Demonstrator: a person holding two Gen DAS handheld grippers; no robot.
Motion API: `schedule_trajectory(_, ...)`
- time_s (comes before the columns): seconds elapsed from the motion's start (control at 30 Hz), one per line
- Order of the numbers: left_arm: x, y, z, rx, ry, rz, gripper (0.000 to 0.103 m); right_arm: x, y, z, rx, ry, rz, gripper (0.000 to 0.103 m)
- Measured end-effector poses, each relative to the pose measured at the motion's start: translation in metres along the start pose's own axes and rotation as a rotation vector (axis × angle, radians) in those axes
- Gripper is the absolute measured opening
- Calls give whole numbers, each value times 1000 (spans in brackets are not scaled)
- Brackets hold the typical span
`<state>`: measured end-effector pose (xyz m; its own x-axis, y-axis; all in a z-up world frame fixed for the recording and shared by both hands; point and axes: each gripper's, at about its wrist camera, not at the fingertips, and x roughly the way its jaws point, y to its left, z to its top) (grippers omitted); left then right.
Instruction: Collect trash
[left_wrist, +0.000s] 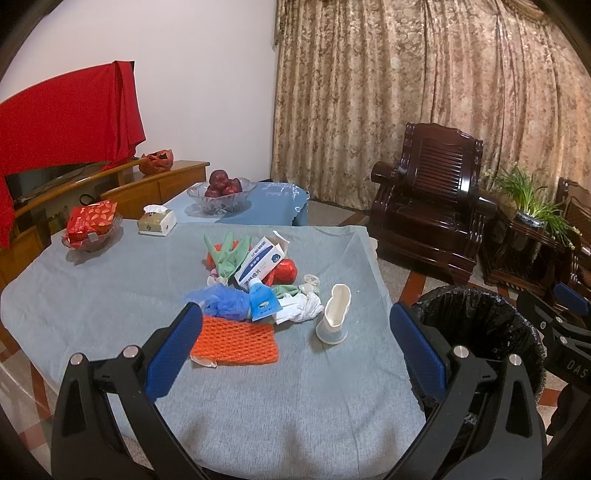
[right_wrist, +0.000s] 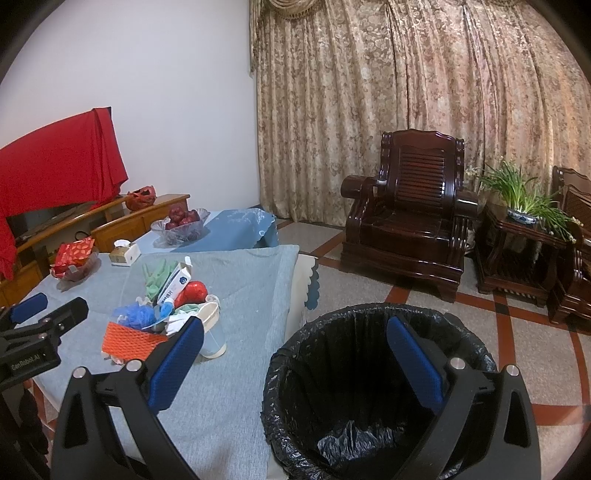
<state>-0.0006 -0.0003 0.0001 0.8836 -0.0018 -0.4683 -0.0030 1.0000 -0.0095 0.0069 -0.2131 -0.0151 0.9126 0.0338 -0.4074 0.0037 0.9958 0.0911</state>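
A pile of trash lies mid-table on the grey cloth (left_wrist: 110, 295): an orange foam net (left_wrist: 236, 339), a blue plastic bag (left_wrist: 225, 301), a blue-white carton (left_wrist: 262, 258), green gloves (left_wrist: 227, 251), a red wad (left_wrist: 286, 269), white crumpled plastic (left_wrist: 299, 308) and a squashed white paper cup (left_wrist: 334, 314). My left gripper (left_wrist: 295, 332) hovers open just short of the pile, holding nothing. My right gripper (right_wrist: 295, 341) is open and empty above the black-lined bin (right_wrist: 332, 369), which stands on the floor at the table's right side. The same net (right_wrist: 129, 339) and cup (right_wrist: 212, 332) show in the right wrist view.
A tissue box (left_wrist: 157, 220), a glass bowl of red packets (left_wrist: 90, 229) and a glass bowl of red fruit (left_wrist: 221, 190) stand at the table's far side. A dark wooden armchair (right_wrist: 406, 210) and a potted plant (right_wrist: 521, 199) sit beyond the bin. A red-draped TV cabinet (left_wrist: 55, 147) is on the left.
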Motion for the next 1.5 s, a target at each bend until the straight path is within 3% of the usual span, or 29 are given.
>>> schedule_trajectory(0.3,14,8,-7,-9,-3,9,98,11,8,-7,-11,3,9,97)
schedule_trajectory(0.57,40,51,-14,-27,-37,94,98,60,42,-12,-52,23,53,97)
schedule_trajectory(0.73,61,81,-19,-46,-23,133,98,103,69,-27,-60,82,74,97)
schedule_trajectory(0.9,80,100,-25,-66,-9,164,98,146,94,-46,-61,159,98,88)
schedule_trajectory(1.17,109,118,-36,-79,46,160,98,177,123,-60,-107,221,132,75)
schedule_trajectory(1.5,128,115,-41,-86,72,145,98,213,130,-66,-108,279,121,56)
